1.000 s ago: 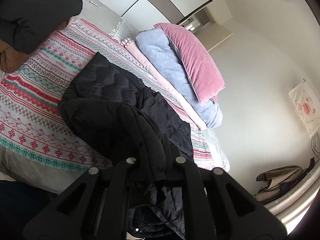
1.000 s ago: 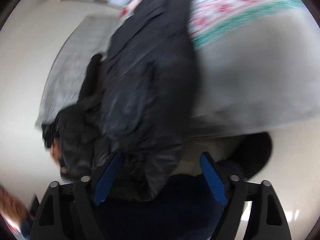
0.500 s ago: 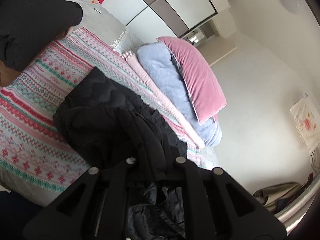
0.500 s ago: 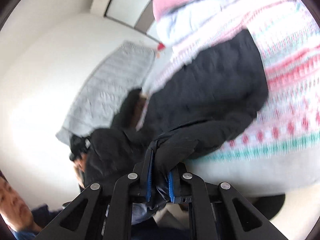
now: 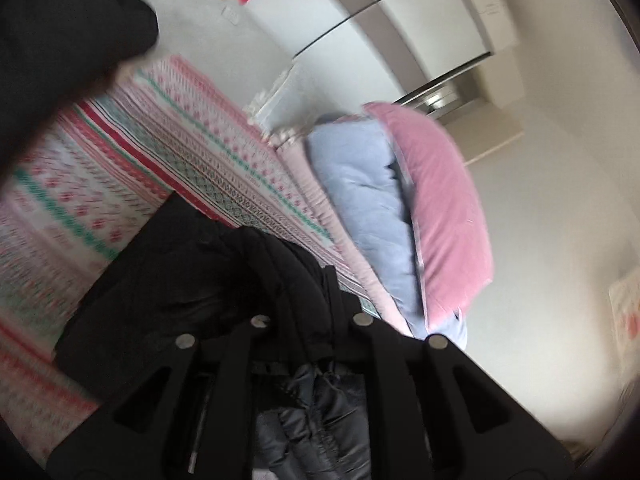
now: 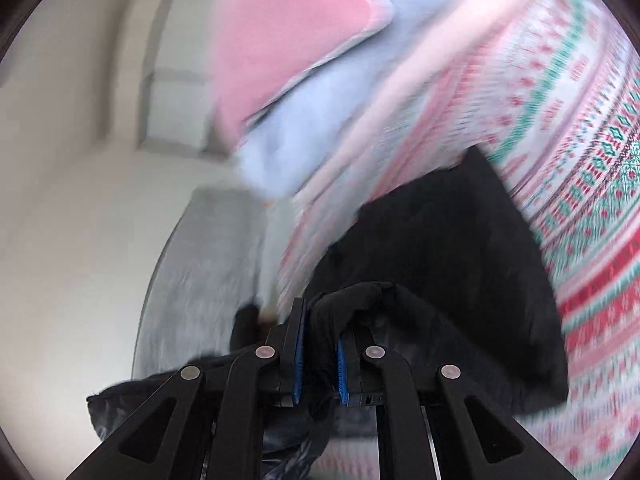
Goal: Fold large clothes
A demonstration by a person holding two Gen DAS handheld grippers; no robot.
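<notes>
A black quilted jacket [image 5: 168, 280] lies partly on the patterned bed blanket [image 5: 180, 140], with its near part lifted. My left gripper [image 5: 308, 320] has a thick roll of the jacket between its fingers; its jaws are opening slightly, with the cloth still pinched. In the right wrist view the jacket [image 6: 460, 260] spreads over the blanket [image 6: 580, 140]. My right gripper [image 6: 320, 352] is shut on a fold of it, and the blue pads [image 6: 299, 360] press on the cloth from both sides. Both views are blurred by motion.
A pink pillow [image 5: 440, 208] leans on a folded light-blue duvet [image 5: 360, 200] at the bed's far end. A dark bulk [image 5: 60, 40] fills the upper left of the left wrist view. A grey quilted mat [image 6: 208, 280] lies beside the bed; white cabinet doors [image 5: 380, 12] stand behind.
The right gripper closed on the jacket's fold, then rose and swung toward the bed with it. The left gripper moved across with its hold, drawing the jacket further over the blanket.
</notes>
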